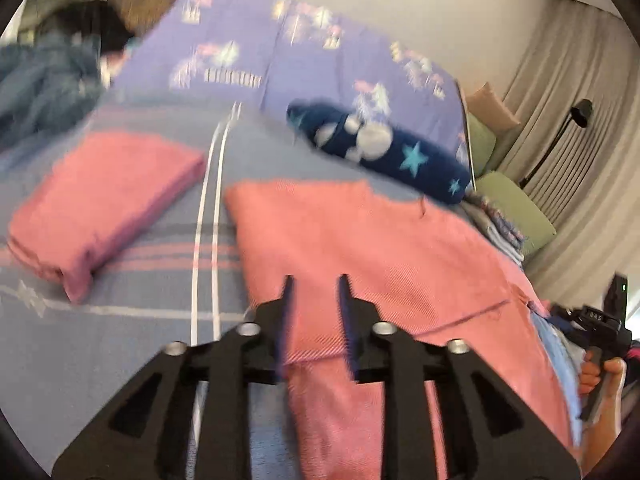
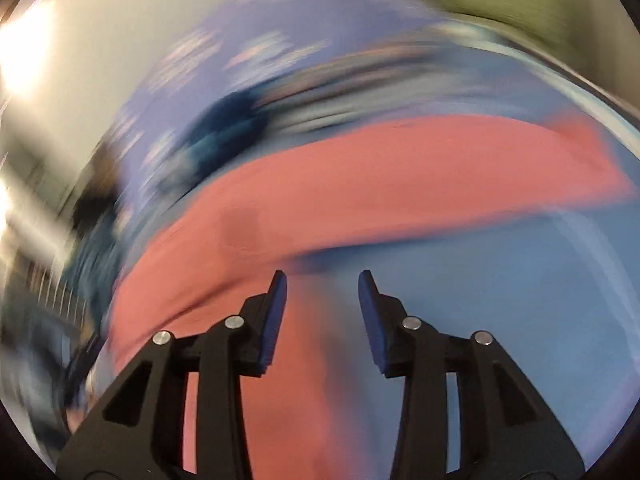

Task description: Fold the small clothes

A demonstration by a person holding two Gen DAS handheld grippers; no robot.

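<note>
pink cloth [image 1: 360, 240] under parted left fingers [image 1: 289, 292]

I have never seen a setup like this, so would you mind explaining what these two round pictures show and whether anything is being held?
Each picture comes from a fisheye camera on a handheld two-finger gripper, looking along its fingers. A person holds one in each hand. The left gripper hangs over a spread pink cloth on a striped bed cover; its jaws stand apart with the cloth between them, not pinched. A folded pink cloth lies to the left, a navy star-print pillow behind. At the edge, a hand holds the other gripper. The right gripper is also open, holding nothing; its view is blurred.
</note>
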